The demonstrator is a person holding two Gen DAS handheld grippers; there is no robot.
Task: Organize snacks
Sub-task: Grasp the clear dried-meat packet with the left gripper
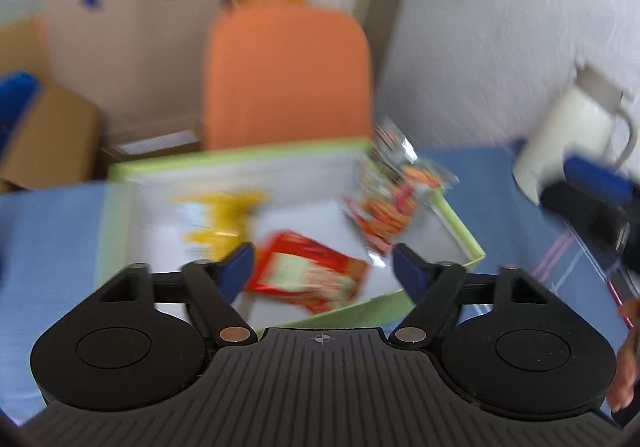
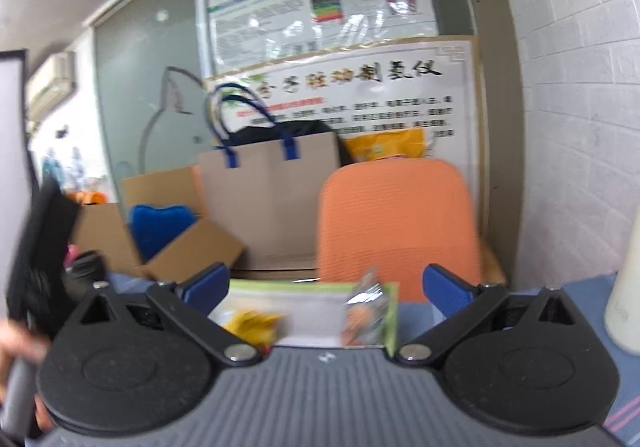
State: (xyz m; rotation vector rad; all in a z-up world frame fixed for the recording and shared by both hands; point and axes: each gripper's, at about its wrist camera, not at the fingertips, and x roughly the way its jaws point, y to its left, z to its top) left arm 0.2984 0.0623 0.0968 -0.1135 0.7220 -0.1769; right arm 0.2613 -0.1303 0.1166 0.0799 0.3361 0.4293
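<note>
Snacks: 3 blurry packets in green tray, both grippers' fingers wide, empty.

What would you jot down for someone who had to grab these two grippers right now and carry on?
Left gripper: open, empty.
Right gripper: open, empty.
Green-rimmed box on the blue tablecloth holds a yellow packet and a red packet; a clear-wrapped orange snack pack leans on its right wall.
Done: three snacks in the box.
Left: no loose snacks in view; maybe lay the leaning pack flat.
</note>
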